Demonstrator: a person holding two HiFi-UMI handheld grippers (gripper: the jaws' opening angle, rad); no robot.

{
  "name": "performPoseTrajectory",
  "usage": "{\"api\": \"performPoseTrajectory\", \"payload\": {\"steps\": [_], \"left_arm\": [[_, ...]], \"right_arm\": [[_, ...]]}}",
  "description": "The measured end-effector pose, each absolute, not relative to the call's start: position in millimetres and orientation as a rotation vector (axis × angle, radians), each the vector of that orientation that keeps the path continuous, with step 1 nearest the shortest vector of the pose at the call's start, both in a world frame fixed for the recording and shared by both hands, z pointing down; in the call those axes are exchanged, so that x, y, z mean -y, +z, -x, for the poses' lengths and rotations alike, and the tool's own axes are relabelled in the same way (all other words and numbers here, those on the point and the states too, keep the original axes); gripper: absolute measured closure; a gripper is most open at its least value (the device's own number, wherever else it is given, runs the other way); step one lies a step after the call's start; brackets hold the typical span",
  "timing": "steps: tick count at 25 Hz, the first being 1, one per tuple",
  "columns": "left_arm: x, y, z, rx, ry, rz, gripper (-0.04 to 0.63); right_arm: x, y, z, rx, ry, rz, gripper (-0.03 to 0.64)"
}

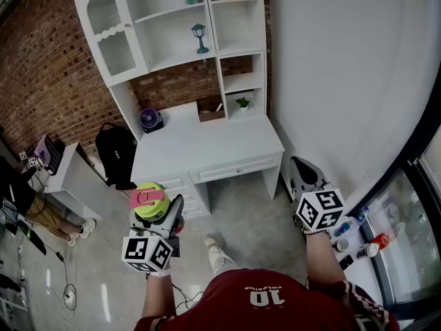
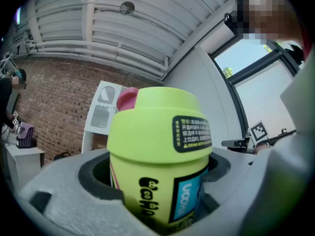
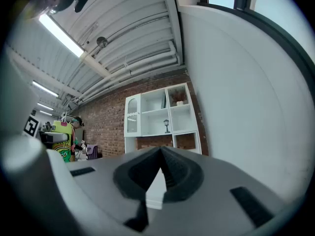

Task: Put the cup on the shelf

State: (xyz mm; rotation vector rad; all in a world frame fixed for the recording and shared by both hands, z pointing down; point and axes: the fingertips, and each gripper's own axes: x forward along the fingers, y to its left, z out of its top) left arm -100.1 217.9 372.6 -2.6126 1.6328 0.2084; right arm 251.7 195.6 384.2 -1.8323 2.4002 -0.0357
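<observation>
**Cup gripped, shelf not yet reached**

Shows the left tool (image 1: pixel 156 214) clamped wide around the cup (image 2: pixel 157 151), a lime-green cup with a pink lid piece, held upright between the pads. Shows the right tool (image 3: pixel 160 176) closed on nothing, carried level, off to the right of the left tool. Counts the pick-up as done, judging by the grip, with the whole carry and the placing left to do.

Puts the shelf (image 1: pixel 180 29), a white unit with open compartments and one glazed door, well ahead of both tools and above the table (image 1: pixel 207 147), with open floor (image 1: pixel 248 209) in between. Finds free room in several compartments, beside a small lantern (image 1: pixel 200 38) and a potted plant (image 1: pixel 242 103). Notes a purple object (image 1: pixel 151 120) on the table, ahead of the left tool, and a black backpack (image 1: pixel 116 154) on the floor further to its left.

Backs the shelf with a brick wall (image 1: pixel 48 67). Bounds the room to the right of the right tool with a plain white wall (image 1: pixel 344 67) and, nearer, glazing (image 1: pixel 413 205).
</observation>
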Motion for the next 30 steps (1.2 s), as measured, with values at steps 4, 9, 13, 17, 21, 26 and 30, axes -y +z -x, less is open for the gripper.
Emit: {"api": "performPoseTrajectory", "payload": {"steps": [4, 9, 13, 17, 21, 26, 30], "left_arm": [[-214, 371, 104, -1.649, 0.217, 2.601, 0.156], [-213, 369, 100, -1.645, 0.209, 2.598, 0.156], [-212, 370, 104, -1.666, 0.2, 2.584, 0.156], [-210, 369, 108, -1.679, 0.203, 2.562, 0.156], [-208, 370, 110, -1.69, 0.208, 2.556, 0.156], [-200, 370, 112, -1.697, 0.223, 2.553, 0.156], [-187, 372, 111, -1.688, 0.231, 2.562, 0.156]], "right_arm": [[-193, 382, -252, -2.394, -0.053, 1.813, 0.614], [-192, 383, -256, -2.387, -0.052, 1.814, 0.614], [-189, 385, -256, -2.382, -0.051, 1.814, 0.614], [-186, 385, -252, -2.4, -0.029, 1.8, 0.614], [-185, 383, -246, -2.415, -0.025, 1.772, 0.614], [-179, 382, -236, -2.443, -0.054, 1.714, 0.612], [-168, 382, -232, -2.445, -0.045, 1.713, 0.612]]}}
